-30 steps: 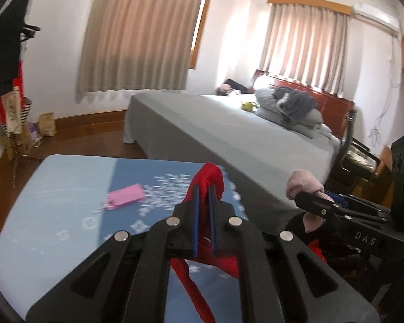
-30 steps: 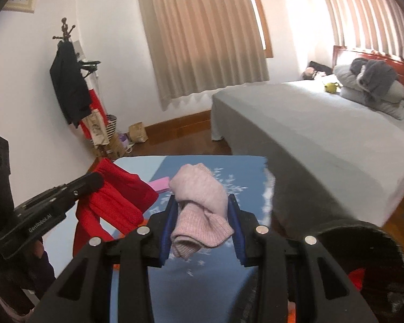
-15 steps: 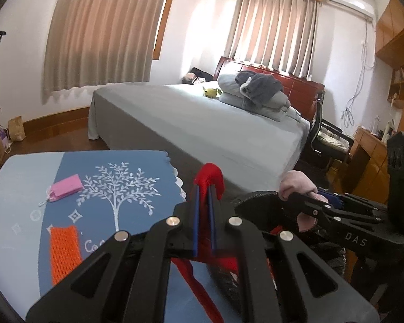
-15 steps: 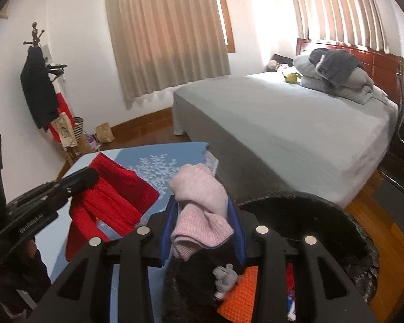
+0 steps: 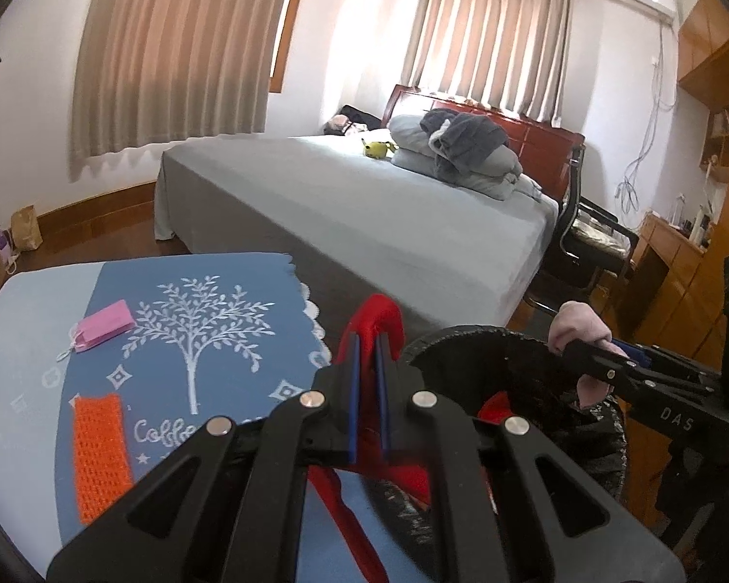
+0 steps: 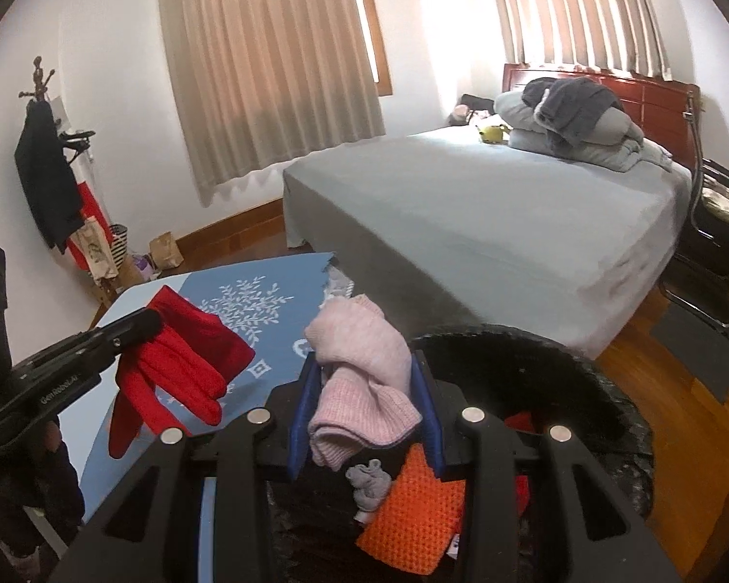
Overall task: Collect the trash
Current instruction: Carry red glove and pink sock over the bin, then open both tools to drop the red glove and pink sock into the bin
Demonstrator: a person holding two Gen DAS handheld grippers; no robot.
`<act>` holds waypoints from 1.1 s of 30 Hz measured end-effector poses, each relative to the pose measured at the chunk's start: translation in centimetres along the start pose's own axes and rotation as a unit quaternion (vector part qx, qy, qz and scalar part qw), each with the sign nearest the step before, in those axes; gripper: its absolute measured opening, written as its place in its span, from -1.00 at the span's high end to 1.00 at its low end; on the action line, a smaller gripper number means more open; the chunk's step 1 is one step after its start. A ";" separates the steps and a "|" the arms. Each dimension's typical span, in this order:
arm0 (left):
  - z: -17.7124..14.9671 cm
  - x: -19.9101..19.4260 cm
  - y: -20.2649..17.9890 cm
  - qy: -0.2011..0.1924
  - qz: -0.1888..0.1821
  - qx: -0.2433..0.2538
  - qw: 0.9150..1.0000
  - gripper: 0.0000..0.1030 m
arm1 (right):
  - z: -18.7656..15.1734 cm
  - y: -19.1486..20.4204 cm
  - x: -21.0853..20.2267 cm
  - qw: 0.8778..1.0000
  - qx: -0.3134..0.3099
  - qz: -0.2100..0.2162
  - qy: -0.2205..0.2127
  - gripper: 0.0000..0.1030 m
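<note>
Right gripper (image 6: 364,403) jaws clamped on a rolled pink knit (image 6: 359,379), sitting at the near rim of the black-lined bin (image 6: 607,388); orange mesh piece (image 6: 413,520) and a grey scrap already inside. Left gripper (image 5: 367,379) jaws pinched together on a red glove (image 6: 180,364), hanging over the tabletop (image 5: 34,301) edge, just beside the bin. Next, I'd say: bring both fully over the opening before releasing, glove fingers dangle, could snag the rim. Further out on the tabletop: another orange mesh strip (image 5: 99,452), pink packet (image 5: 104,325) left to collect. Bed (image 5: 364,204) beyond.
</note>
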State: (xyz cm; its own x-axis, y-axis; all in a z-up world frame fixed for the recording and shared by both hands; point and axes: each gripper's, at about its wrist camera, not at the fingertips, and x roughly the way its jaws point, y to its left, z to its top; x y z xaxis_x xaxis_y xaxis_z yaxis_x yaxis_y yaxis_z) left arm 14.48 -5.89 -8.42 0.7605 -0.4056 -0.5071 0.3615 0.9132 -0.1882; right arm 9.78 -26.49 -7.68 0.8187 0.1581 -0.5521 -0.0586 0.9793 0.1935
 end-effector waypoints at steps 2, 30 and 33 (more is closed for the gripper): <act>0.1 0.3 -0.8 0.002 -0.006 0.006 1.000 0.89 | -0.1 -0.8 -0.5 1.000 0.006 -0.007 -0.004 0.28; -0.9 6.1 -6.1 0.049 -0.045 0.032 0.997 -0.31 | -2.9 -7.9 -1.9 0.995 0.040 -0.093 -0.002 -0.89; -0.9 5.0 -4.4 0.035 -0.017 0.032 0.999 -0.43 | -2.9 -7.2 -1.7 0.996 0.036 -0.084 -0.003 -0.89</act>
State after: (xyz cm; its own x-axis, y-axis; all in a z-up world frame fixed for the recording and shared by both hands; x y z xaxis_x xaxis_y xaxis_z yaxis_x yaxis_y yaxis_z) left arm 16.17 -11.90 -10.87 0.7081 -0.4301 -0.5601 0.4215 0.8937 -0.1534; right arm 7.20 -33.43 -10.48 0.8172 -0.0075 -0.5763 0.1195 0.9804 0.1567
